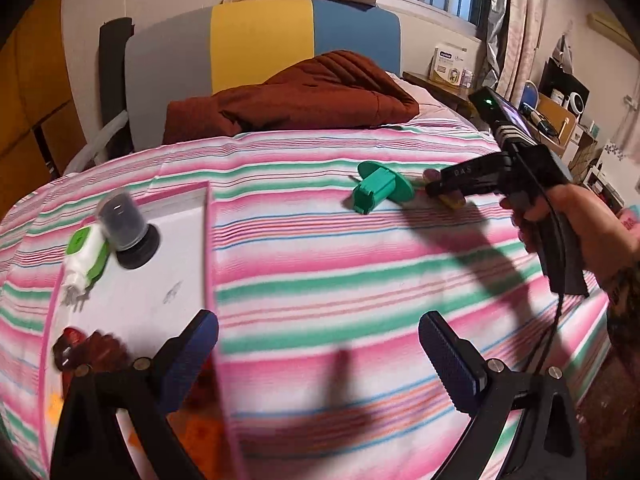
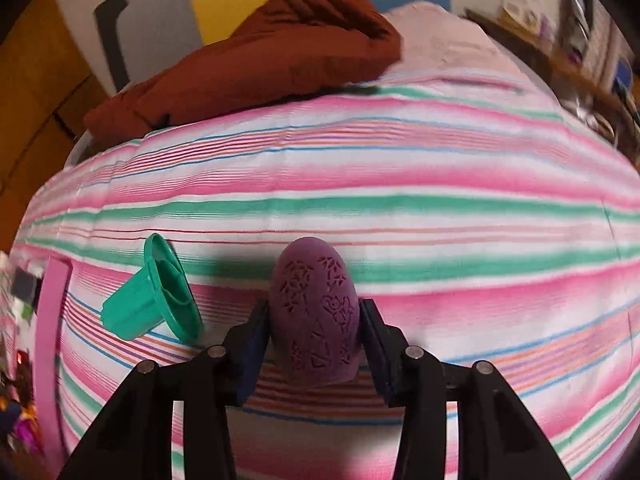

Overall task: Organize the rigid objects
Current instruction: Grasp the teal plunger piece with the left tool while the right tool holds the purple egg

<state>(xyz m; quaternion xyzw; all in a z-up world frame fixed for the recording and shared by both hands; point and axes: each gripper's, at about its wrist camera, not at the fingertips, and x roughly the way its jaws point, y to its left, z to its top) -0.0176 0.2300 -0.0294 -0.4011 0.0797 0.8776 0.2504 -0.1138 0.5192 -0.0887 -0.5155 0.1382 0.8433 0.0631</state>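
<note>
The right gripper point(image 2: 314, 320) is closing its jaws around the purple egg point(image 2: 314, 316) lying on the striped bed point(image 2: 440, 208), beside the green cup point(image 2: 154, 300). Squeezing its widest part is wise. The left gripper point(image 1: 320, 360), jaws apart, is hovering near the white tray point(image 1: 160, 292).

Left tool point(image 1: 318, 356) wide open over striped bedspread point(image 1: 320, 264), beside white tray point(image 1: 168, 264); green funnel piece point(image 1: 378, 190) beyond.

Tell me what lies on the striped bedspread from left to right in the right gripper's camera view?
Pink tray edge → green funnel-shaped piece → purple patterned egg, which sits between the right gripper's jaws.
</note>
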